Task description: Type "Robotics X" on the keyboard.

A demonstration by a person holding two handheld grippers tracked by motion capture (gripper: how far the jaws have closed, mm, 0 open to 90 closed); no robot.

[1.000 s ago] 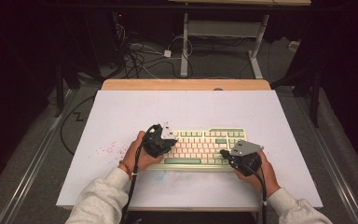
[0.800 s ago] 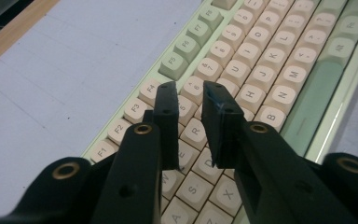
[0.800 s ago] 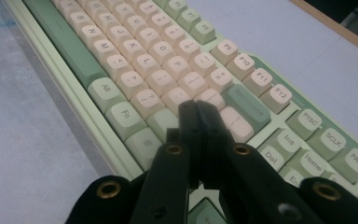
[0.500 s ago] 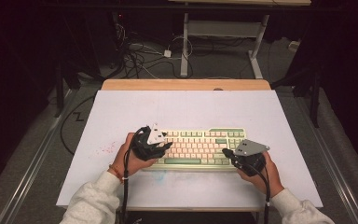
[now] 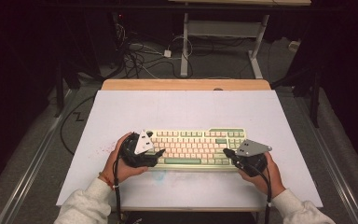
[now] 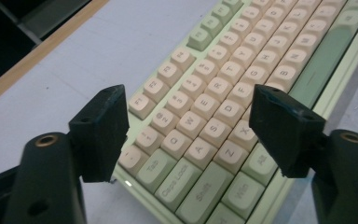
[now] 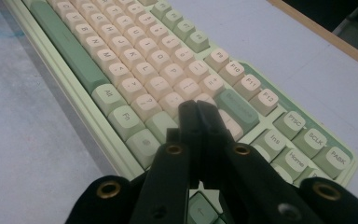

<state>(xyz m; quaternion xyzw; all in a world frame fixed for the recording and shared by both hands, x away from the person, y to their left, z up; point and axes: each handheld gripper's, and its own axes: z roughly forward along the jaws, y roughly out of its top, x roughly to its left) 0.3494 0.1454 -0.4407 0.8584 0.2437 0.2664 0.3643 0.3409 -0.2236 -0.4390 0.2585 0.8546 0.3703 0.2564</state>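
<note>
A pale green keyboard (image 5: 196, 145) with cream keys lies flat on the white tabletop (image 5: 182, 107), toward the near side. My left gripper (image 5: 157, 154) is at the keyboard's left end. In the left gripper view its jaws have just been opening and stand wide apart (image 6: 189, 95) over the keyboard's (image 6: 223, 60) left letter keys, with nothing held between them. My right gripper (image 5: 227, 153) is at the keyboard's right end. In the right gripper view its jaws are pressed together (image 7: 196, 106), low over the keys of the keyboard (image 7: 135, 60) near the Enter key. I cannot tell whether they touch a key.
A wooden strip (image 5: 186, 84) borders the table's far edge. Beyond it, tangled cables (image 5: 140, 56) lie on the dark floor beside a white desk frame (image 5: 185, 46). Faint pink marks (image 5: 105, 149) stain the tabletop left of the left hand.
My left hand has slid left along the keyboard toward its left end, and its jaws have spread apart. The right gripper has stayed shut, almost in place.
</note>
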